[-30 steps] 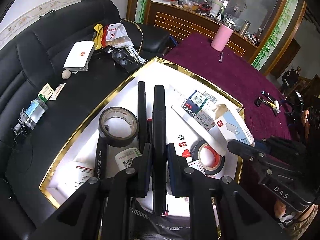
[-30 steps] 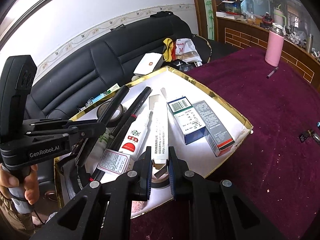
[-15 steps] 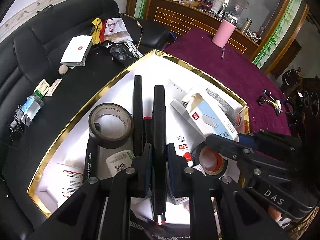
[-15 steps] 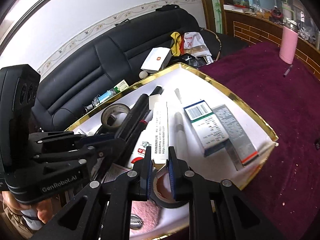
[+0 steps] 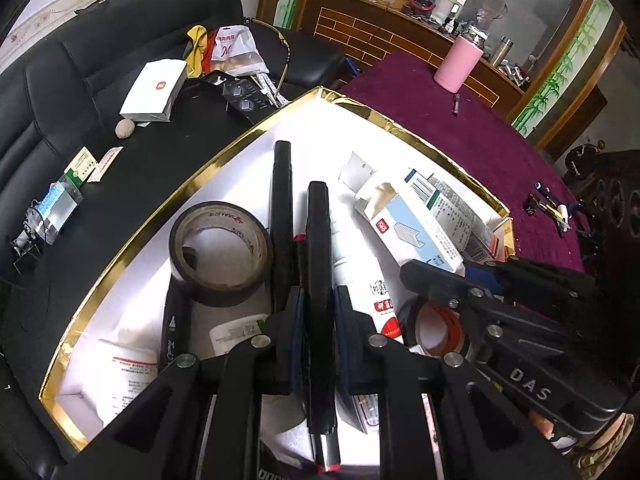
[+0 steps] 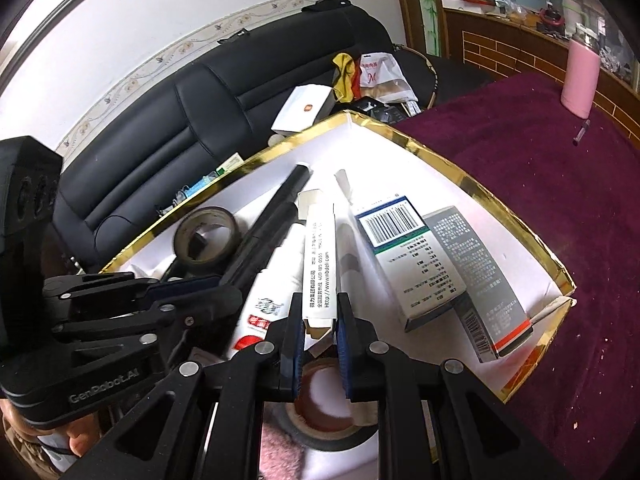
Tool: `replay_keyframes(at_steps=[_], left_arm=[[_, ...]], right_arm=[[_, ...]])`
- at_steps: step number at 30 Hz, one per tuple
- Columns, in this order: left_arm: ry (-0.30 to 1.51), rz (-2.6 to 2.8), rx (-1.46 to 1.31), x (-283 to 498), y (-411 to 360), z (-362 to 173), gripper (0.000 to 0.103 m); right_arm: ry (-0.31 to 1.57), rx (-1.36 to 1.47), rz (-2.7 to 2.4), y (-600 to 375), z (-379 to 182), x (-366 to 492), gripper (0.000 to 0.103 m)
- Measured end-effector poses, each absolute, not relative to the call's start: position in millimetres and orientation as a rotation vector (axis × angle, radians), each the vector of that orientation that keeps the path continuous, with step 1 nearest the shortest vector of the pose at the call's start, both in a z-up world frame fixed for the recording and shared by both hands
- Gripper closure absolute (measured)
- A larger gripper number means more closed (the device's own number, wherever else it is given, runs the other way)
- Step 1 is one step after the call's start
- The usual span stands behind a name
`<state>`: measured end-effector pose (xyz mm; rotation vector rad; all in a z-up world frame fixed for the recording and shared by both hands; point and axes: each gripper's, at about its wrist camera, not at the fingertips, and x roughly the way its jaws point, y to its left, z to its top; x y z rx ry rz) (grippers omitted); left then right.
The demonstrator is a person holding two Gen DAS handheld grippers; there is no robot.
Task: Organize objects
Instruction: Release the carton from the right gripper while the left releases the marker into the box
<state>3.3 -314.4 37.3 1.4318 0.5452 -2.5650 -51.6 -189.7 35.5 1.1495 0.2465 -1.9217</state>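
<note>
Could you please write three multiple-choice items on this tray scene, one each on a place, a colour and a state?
1. Where does the pink tumbler stand?
A. on the purple tablecloth
B. in the gold-rimmed tray
C. on the black sofa

2. What colour is the marker in the left gripper?
A. white
B. black
C. pink

3. How is the right gripper?
A. wide open over the tray
B. shut on nothing
C. shut on the narrow white box

Answers: 1 A, it rests on the purple tablecloth beyond the tray; 2 B, its barrel is black; 3 C, the pads press both sides of the box.
</note>
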Motion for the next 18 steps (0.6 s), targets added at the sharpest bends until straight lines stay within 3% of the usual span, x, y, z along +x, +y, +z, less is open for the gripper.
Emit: replay_keyframes(at_steps=[18], left_arm=[[0.536,-2.587,1.424,-7.6,-306.0,37.5,0.088]], right_arm=[[0.24,1.166,-1.995,-184.7,29.5,-67.9,0.087]])
